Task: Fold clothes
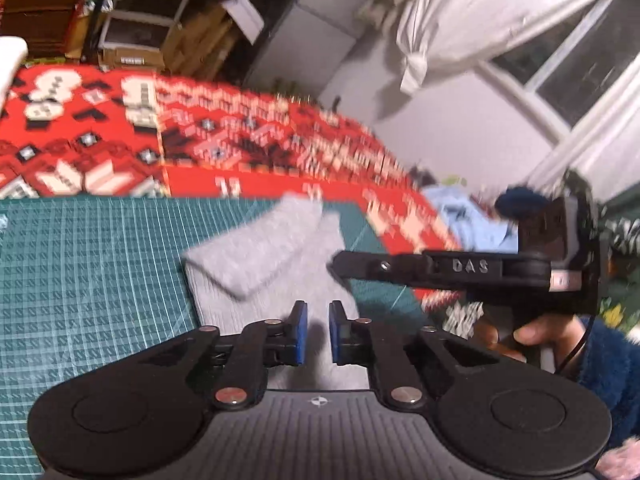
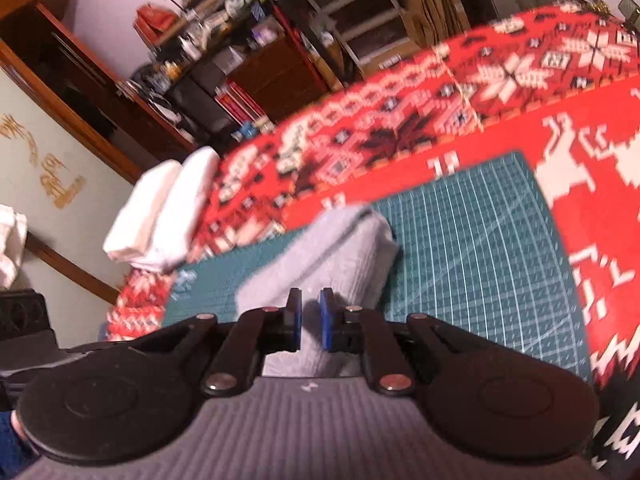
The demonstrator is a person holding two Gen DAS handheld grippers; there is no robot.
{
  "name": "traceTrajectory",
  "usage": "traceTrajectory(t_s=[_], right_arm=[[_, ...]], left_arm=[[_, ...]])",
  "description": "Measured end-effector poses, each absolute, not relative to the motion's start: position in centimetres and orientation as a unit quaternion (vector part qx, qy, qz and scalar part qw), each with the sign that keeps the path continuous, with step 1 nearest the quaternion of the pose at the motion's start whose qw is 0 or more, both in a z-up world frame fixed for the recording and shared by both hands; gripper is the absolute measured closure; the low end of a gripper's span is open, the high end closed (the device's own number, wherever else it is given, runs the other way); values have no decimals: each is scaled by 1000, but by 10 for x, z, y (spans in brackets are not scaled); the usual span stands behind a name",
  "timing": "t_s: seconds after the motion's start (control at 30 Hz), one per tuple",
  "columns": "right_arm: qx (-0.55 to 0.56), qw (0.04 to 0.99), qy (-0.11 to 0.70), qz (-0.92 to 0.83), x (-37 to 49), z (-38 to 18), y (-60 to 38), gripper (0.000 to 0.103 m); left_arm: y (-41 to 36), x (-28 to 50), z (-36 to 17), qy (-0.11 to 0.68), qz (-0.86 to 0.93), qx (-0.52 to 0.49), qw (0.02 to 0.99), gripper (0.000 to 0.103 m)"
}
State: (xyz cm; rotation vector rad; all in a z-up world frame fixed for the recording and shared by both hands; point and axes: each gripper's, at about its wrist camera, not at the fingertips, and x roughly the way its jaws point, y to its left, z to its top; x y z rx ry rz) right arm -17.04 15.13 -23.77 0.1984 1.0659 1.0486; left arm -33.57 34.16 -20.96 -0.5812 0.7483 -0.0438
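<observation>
1. Grey garment point(image 1: 264, 256) lies on the green mat point(image 1: 88, 272); folded, long axis running away from the left gripper point(image 1: 318, 334).
2. Left gripper parted, nothing gripped.
3. Right gripper point(image 2: 310, 326) parted, empty.
4. Only the right view shows white folded towels point(image 2: 164, 216) at the desk edge.

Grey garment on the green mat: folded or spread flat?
Partly folded: the grey garment has one flap doubled back over itself on the green mat; the rest extends toward the camera.

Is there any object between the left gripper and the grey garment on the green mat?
Nothing visible stands in the way. The left gripper hangs right over the grey garment on the green mat, jaws slightly apart. The right gripper reaches in from the side, not between them.
</observation>
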Motion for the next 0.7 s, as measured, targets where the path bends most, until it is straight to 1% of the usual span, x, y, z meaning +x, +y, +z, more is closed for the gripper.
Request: traceTrajectory(t_s=[0.03, 0.1, 0.2, 0.4, 0.47, 0.5, 0.7], right_arm=[[95, 728, 487, 474, -170, -244, 151, 97], [105, 728, 484, 474, -167, -250, 148, 103], [112, 734, 479, 469, -163, -251, 144, 103], [123, 744, 473, 456, -148, -255, 145, 103], [120, 753, 467, 448, -142, -253, 147, 103], [114, 761, 465, 438, -139, -252, 148, 101], [131, 765, 458, 432, -125, -238, 136, 100]], left_arm=[[338, -334, -216, 372, -15, -268, 888, 95], [338, -337, -223, 374, -6, -264, 889, 95], [343, -344, -225, 374, 4, -279, 884, 95], [339, -352, -219, 383, 4, -255, 888, 95], [338, -354, -222, 385, 6, -256, 887, 95], [339, -355, -223, 384, 7, -258, 886, 95], [336, -361, -212, 378, 11, -258, 889, 96]])
